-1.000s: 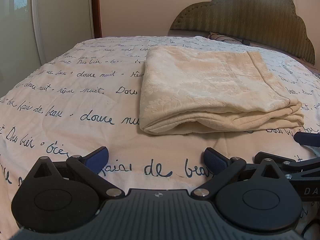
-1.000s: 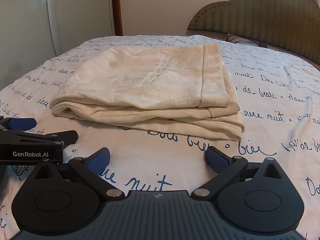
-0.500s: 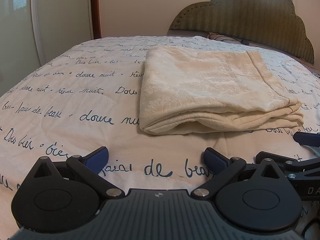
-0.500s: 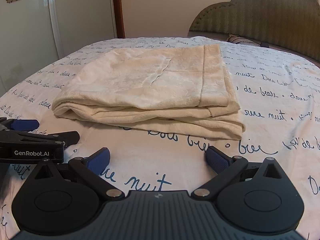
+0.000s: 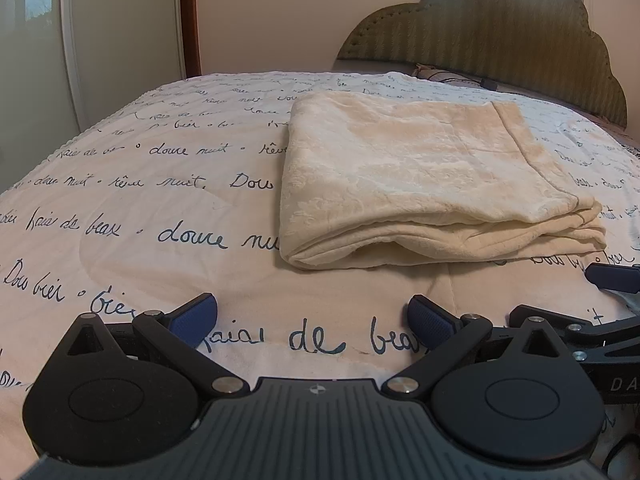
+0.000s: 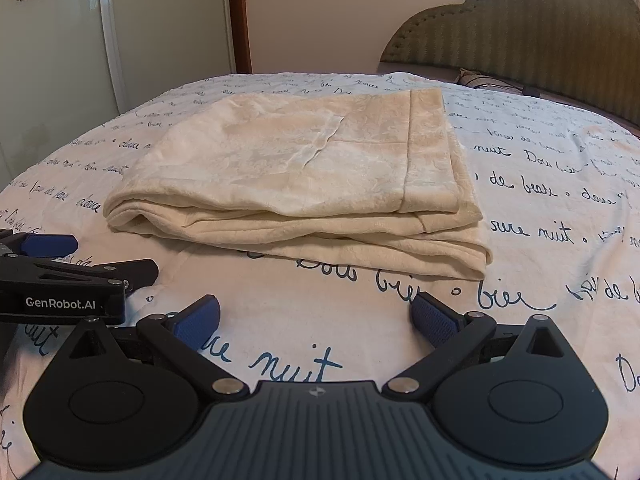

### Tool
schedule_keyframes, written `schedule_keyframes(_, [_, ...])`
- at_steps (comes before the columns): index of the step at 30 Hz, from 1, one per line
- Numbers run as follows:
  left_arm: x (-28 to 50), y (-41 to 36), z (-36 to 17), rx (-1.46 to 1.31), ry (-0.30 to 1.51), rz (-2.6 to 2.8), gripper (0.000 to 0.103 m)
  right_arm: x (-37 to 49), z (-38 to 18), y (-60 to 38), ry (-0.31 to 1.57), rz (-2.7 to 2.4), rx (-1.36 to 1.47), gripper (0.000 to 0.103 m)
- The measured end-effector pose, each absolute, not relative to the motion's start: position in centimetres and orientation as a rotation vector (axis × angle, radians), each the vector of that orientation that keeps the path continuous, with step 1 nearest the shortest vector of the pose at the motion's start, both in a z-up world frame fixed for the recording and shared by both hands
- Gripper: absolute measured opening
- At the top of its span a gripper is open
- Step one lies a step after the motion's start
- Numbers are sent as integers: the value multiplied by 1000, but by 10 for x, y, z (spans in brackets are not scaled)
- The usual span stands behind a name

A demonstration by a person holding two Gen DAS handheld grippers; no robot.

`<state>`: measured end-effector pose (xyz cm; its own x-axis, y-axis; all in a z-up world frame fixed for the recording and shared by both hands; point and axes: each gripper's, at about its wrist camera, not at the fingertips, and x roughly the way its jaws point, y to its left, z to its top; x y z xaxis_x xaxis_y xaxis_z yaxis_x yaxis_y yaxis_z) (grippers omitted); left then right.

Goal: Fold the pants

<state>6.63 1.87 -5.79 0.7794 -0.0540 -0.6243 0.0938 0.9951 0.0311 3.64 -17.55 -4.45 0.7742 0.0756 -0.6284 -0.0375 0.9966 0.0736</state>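
Hovering low over the bed [image 5: 120, 208], both tongs are spread wide and grasp nothing: the left tongs [image 5: 313, 316] and the right tongs [image 6: 316, 314] sit side by side just short of the cloth, blue pads well apart, with printed bedspread showing between them.

Just beyond lie the pants [image 6: 296, 176], a cream bundle already doubled into a neat rectangle of several layers, flat on the bedspread near the middle of the bed. Its thick folded edge faces the tongs; a band-like seam runs along its right side.

Judging from this, the folding looks finished or within 1 fold of it. If another fold is wanted, each pair of tongs should pinch all layers at a near corner together, lift evenly and lay the edge squarely onto the far one, so the stack does not skew or slide apart.

Farther back stands the headboard [image 6: 540, 28]. No containers are in sight.
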Motion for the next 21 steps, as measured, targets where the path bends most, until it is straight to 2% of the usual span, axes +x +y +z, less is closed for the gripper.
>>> schedule_keyframes(21, [67,34,-50,40,717,-171,103,34,-43,-179,677,75,68,103])
